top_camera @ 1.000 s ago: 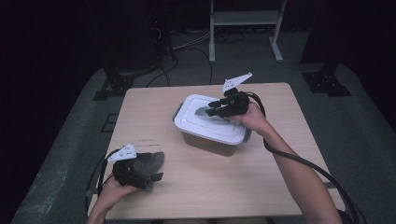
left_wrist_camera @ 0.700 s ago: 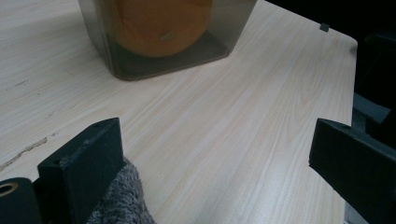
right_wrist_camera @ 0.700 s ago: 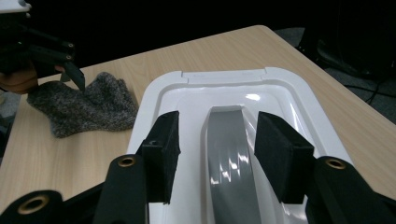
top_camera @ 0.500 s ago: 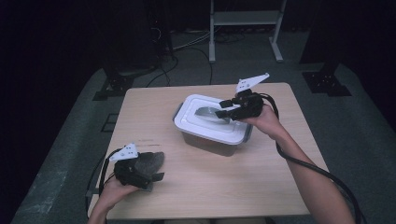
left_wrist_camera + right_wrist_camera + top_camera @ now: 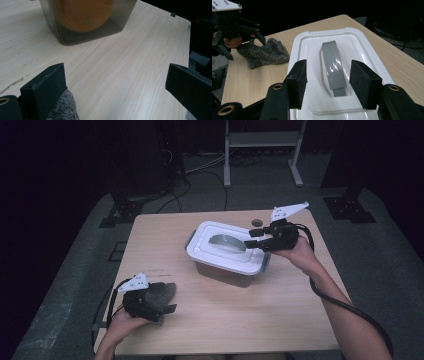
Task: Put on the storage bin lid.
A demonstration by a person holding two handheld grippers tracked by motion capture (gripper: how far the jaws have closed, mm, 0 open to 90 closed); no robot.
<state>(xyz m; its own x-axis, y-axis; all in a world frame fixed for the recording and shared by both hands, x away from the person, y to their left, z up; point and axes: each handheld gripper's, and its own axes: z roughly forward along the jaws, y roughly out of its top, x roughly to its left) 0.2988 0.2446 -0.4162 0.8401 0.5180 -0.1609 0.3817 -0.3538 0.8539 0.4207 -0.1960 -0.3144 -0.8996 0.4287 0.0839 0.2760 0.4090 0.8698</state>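
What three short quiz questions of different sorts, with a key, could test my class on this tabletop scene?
1. True or false: the lid sits on the container.
2. Which item lies by the left gripper: A, a grey knitted cloth; B, a spoon; C, a book?
3. What fruit shows through the container's wall in the left gripper view?

Key: 1 true. 2 A. 3 an orange. The right gripper has just been opening, its jaws either side of the lid's grey handle, apart from it.

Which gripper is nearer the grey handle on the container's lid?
Right. The right gripper hangs over the lid with the grey handle beyond its open jaws; the left gripper sits by the table's near-left corner.
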